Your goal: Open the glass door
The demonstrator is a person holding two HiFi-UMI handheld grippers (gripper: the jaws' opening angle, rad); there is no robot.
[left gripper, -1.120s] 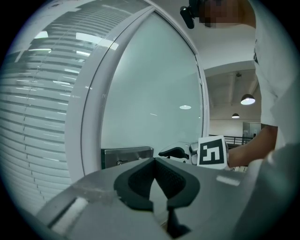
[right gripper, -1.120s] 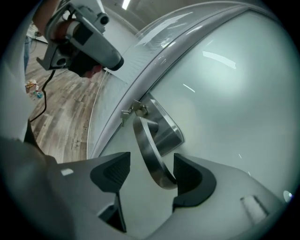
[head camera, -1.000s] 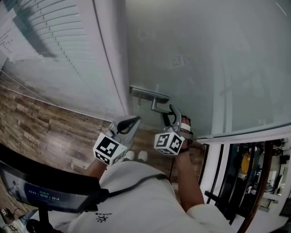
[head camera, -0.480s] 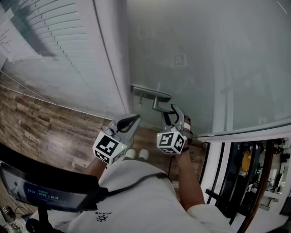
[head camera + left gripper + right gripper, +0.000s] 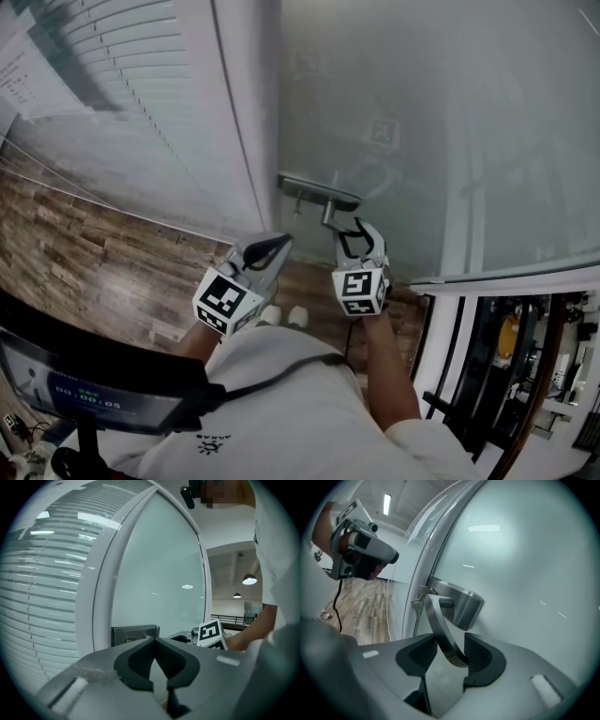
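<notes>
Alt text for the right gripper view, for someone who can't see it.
A curved brushed-metal lever handle slants between the right gripper's two black pads, touching both. Its round metal mount sits on a frosted glass door beside a white frame.

Left gripper [image 5: 277, 246] jaws together; right gripper [image 5: 354, 234] jaws just tightened on handle [image 5: 444, 626].

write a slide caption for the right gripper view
right gripper, jaws just closed further, clamps the curved brushed-metal lever handle of the frosted glass door
</notes>
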